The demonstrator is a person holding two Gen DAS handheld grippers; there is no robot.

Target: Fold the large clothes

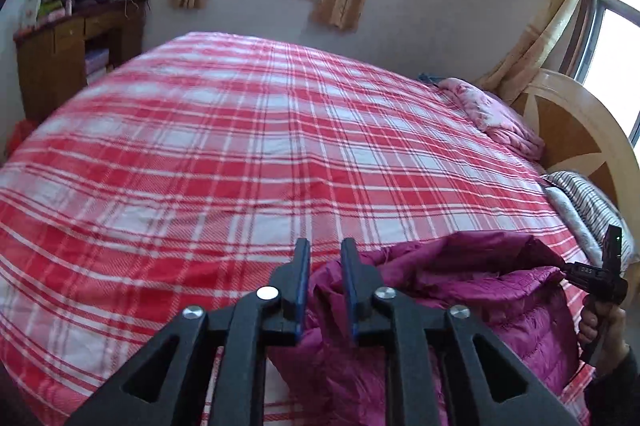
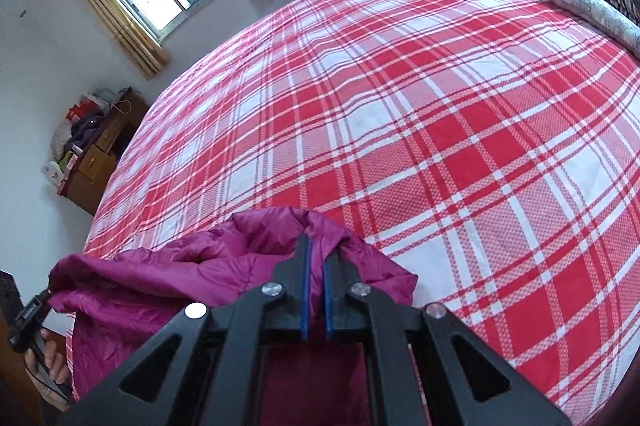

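A magenta padded jacket (image 1: 460,290) hangs between my two grippers above the near edge of the bed; it also shows in the right wrist view (image 2: 168,286). My left gripper (image 1: 325,250) is shut on one bunched edge of the jacket, with fabric pinched between its blue pads. My right gripper (image 2: 316,246) is shut on the other edge, with a fold of the jacket pressed between its fingers. The right gripper also shows in the left wrist view (image 1: 568,268), and the left gripper in the right wrist view (image 2: 44,296).
The bed (image 1: 224,146) with a red and white plaid sheet fills both views. A pink quilt (image 1: 488,114) and striped pillows (image 1: 588,206) lie by the wooden headboard (image 1: 568,130). A cluttered wooden desk (image 1: 76,42) stands by the far wall.
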